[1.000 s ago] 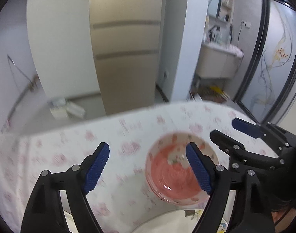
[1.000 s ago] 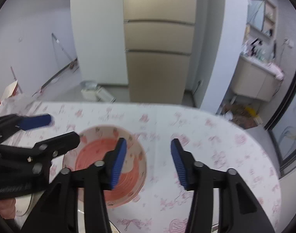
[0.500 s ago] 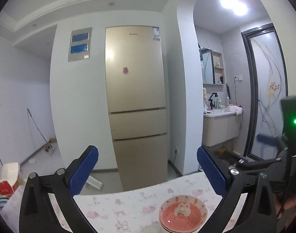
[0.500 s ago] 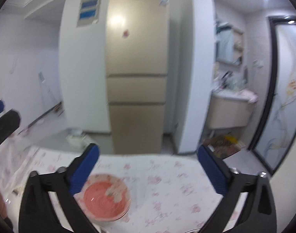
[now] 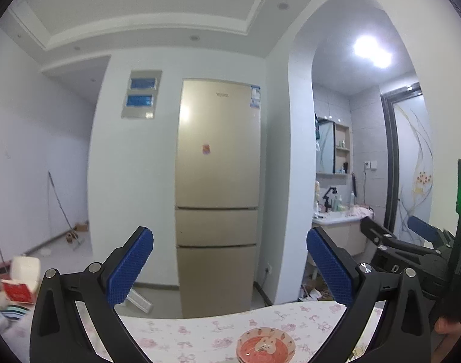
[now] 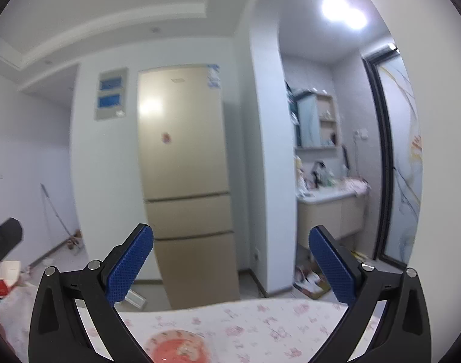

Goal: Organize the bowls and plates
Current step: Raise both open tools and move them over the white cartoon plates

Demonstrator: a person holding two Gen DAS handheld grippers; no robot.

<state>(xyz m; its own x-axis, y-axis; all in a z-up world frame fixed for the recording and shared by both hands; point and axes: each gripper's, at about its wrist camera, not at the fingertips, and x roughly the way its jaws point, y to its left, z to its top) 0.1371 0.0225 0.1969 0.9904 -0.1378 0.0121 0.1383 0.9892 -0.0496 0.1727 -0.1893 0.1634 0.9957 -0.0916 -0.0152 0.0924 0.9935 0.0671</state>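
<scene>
Both the left gripper (image 5: 229, 267) and the right gripper (image 6: 231, 267) hang raised with blue fingers spread wide and holding nothing, above a flower-print table (image 5: 200, 332) where a pink bowl (image 5: 265, 347) sits near the front edge, a gold fridge (image 5: 216, 193) standing behind.

White walls, gold three-door fridge (image 5: 216, 193) dead center, recessed ceiling light (image 5: 371, 50) glowing over the arched bathroom nook, where a vanity (image 6: 330, 211) sits below a mirror cabinet (image 5: 327, 150).
</scene>
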